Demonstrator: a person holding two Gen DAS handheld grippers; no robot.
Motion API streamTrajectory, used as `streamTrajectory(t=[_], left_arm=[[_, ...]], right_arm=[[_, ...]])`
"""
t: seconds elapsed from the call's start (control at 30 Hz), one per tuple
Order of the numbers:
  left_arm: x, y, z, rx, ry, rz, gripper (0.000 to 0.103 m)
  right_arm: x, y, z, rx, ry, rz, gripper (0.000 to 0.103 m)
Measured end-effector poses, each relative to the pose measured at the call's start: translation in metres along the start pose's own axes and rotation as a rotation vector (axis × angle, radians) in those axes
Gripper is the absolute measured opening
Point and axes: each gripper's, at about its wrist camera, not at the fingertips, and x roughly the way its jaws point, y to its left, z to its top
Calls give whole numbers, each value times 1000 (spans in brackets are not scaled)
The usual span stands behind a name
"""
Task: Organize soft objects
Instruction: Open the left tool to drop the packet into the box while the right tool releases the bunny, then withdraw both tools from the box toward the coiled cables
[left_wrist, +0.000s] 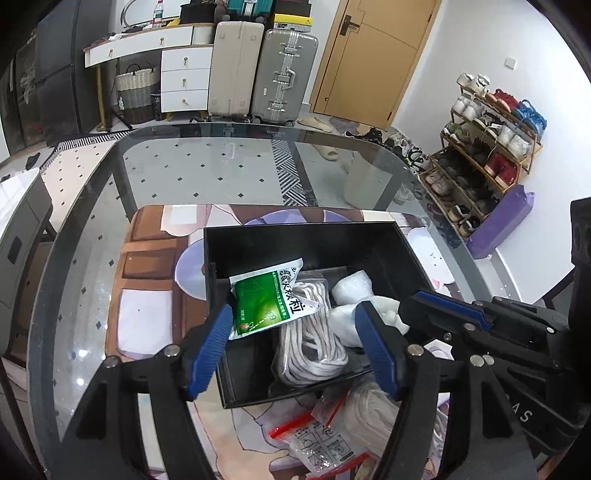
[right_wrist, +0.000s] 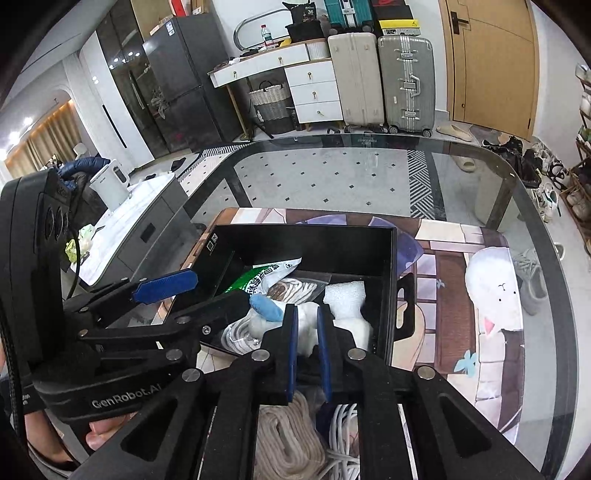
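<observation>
A black box (left_wrist: 314, 232) (right_wrist: 306, 229) stands on a printed mat (left_wrist: 155, 258) on the glass table. Inside lie a bagged white rope coil (left_wrist: 310, 343), a white foam piece (left_wrist: 352, 284) (right_wrist: 345, 293) and a white soft wad (left_wrist: 343, 325) (right_wrist: 306, 325). A green-and-white sachet (left_wrist: 266, 302) (right_wrist: 255, 280) leans on the box's left wall. My left gripper (left_wrist: 294, 308) (right_wrist: 229, 291) hangs open over the box, with the sachet's corner by its left pad. My right gripper (right_wrist: 307, 310) (left_wrist: 408, 306) stands narrow, its pads against the white wad.
In front of the box lie a beige rope bundle (left_wrist: 373, 406) (right_wrist: 280, 435), a white cable (right_wrist: 343, 424) and a clear zip bag with red strips (left_wrist: 321, 439). Beyond the table (left_wrist: 221, 162) stand suitcases (left_wrist: 284, 74), drawers and a shoe rack (left_wrist: 480, 155).
</observation>
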Motion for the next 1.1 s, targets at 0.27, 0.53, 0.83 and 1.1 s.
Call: streamTrajectory(t=[0.27,0.53,0.83,1.1], left_arm=[[-26,-11,-6,55,-39,12,77],[-46,-18,-25,110,-50,30,77],[-36,-33,-50,239,22,57,77],[-14,-30,-79,241,159,14,77]], right_arm=[[-25,-4,-3,19,-24,17,23],[-42,2,-18,-23,-18,31,24],[-39,5,-43,-70,47,23,24],[-24,-9,-70,-76,133,1,24]])
